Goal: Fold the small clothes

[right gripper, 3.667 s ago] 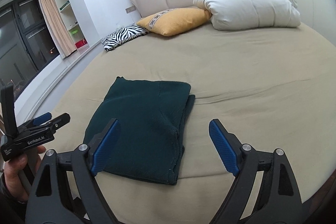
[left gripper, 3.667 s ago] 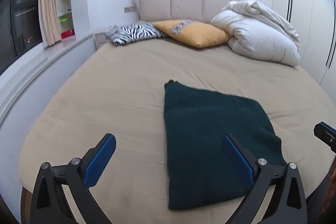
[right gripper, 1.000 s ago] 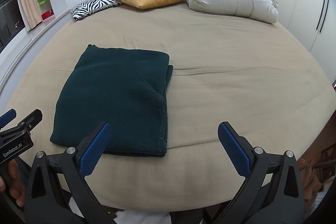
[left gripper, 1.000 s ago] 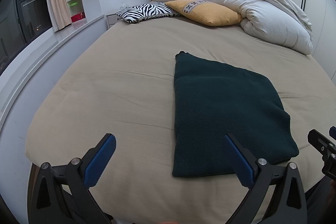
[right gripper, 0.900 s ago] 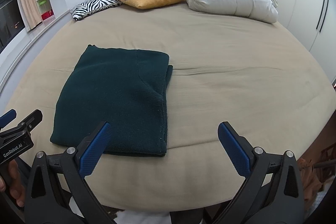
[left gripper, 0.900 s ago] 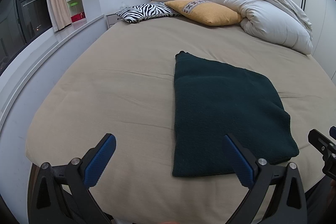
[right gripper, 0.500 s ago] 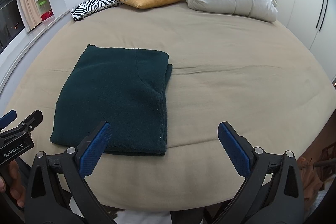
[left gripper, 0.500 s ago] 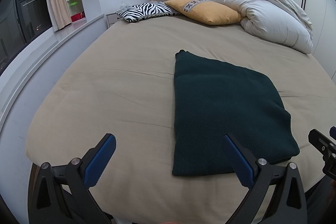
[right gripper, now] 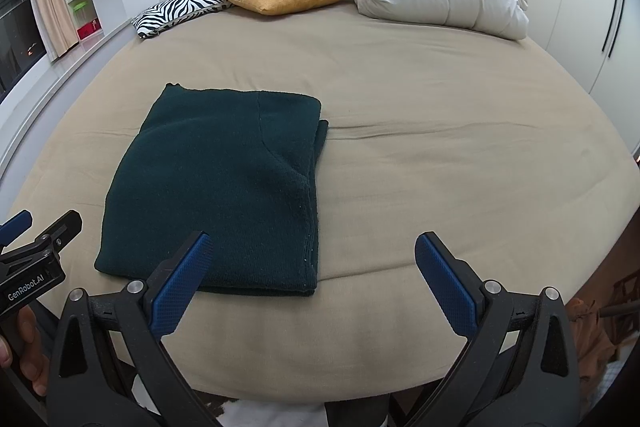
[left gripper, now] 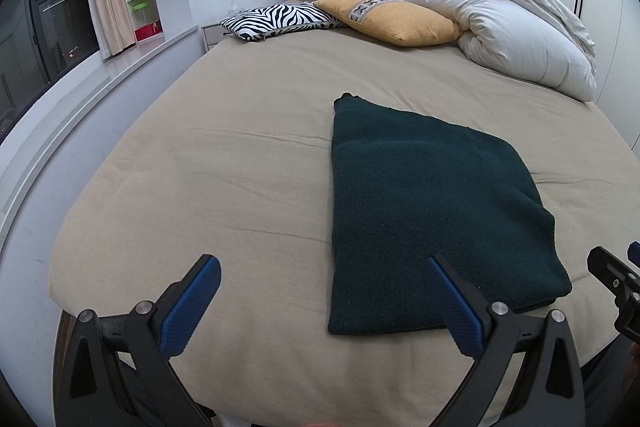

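In the lower half of the left wrist view, our left gripper (left gripper: 320,301) gapes wide and empty; the dark green garment (left gripper: 424,211) lies folded right of centre, long axis running up-frame.

In the right wrist view, our right gripper (right gripper: 310,275), equally wide, sees it centre-left, nearer its left finger.

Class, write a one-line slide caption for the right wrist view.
Open right gripper poised at the edge of a beige bed, beside a folded dark green garment.
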`<state>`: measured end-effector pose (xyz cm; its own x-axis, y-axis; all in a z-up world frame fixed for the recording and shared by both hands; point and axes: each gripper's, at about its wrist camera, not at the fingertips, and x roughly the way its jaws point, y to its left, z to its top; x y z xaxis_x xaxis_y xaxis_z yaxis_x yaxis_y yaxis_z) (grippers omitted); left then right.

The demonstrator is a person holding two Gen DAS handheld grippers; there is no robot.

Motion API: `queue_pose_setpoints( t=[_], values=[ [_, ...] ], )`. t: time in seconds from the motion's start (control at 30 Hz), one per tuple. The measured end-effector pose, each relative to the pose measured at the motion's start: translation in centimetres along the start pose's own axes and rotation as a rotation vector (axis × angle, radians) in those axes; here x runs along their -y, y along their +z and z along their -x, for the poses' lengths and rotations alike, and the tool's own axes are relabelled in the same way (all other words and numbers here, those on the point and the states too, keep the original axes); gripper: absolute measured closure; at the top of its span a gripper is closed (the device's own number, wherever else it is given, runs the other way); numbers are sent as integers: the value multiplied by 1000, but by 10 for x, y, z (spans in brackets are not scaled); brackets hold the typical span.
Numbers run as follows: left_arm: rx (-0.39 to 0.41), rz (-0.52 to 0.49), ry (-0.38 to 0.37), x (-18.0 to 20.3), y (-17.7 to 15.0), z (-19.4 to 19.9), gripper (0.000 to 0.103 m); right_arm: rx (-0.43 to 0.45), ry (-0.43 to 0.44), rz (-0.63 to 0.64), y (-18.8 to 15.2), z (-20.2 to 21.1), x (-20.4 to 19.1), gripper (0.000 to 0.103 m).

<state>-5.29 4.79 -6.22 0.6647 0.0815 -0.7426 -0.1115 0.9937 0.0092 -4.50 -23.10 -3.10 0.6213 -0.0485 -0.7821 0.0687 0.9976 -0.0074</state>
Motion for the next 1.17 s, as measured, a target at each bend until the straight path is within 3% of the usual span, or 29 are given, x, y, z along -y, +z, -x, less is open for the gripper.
queue_pose_setpoints(
  t=[1.17],
  values=[
    [5, -7, -13, 1, -3, -3, 0, -5, 1, -4, -4, -2, 0, 0]
  ],
)
